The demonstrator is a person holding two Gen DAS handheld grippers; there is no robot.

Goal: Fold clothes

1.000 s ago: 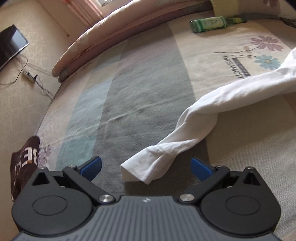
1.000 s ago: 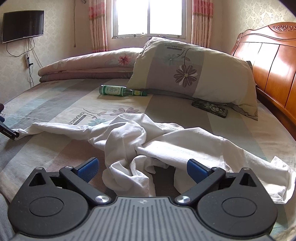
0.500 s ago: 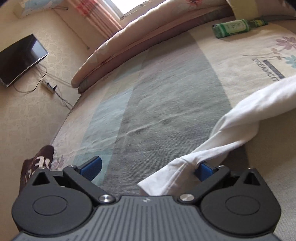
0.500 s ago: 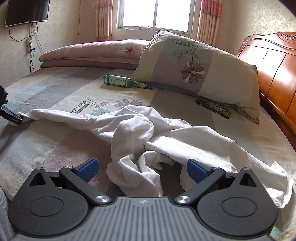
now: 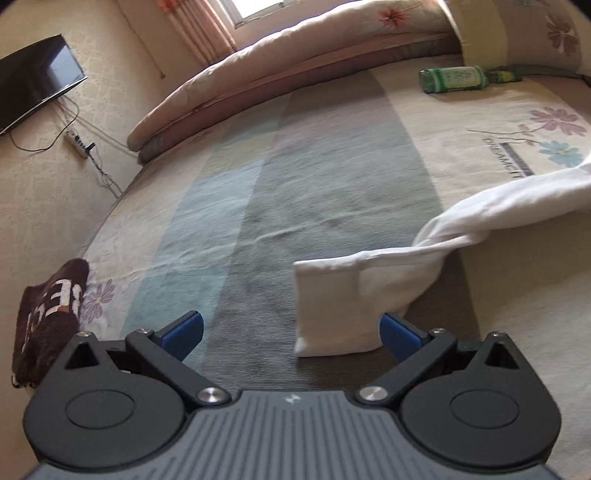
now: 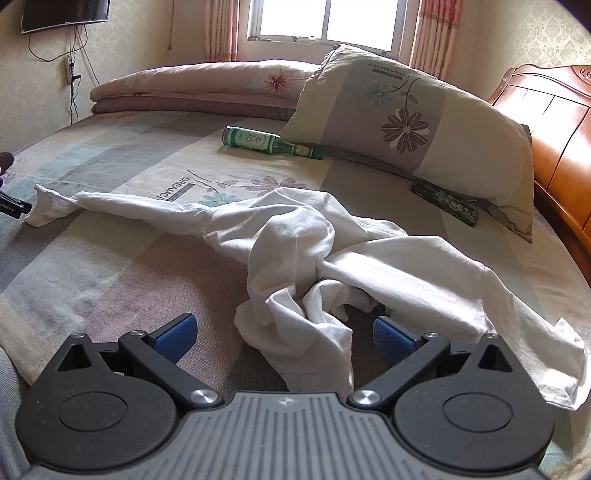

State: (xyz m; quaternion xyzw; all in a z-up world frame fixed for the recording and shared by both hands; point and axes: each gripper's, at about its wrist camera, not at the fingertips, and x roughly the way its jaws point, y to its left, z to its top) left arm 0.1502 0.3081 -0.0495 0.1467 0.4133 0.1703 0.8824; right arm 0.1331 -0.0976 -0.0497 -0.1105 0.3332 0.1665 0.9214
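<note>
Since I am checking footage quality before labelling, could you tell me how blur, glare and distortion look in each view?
Left wrist view: slight motion blur over the bedsheet, fisheye bending the bed edge, the white garment cuff readable. Right wrist view: sharper, the window blown out by daylight, the headboard curved by the lens, soft shadow beneath the garment's folds.

The left tongs (image 5: 291, 330) and the right tongs (image 6: 285, 334) both stand wide open, held low.
</note>
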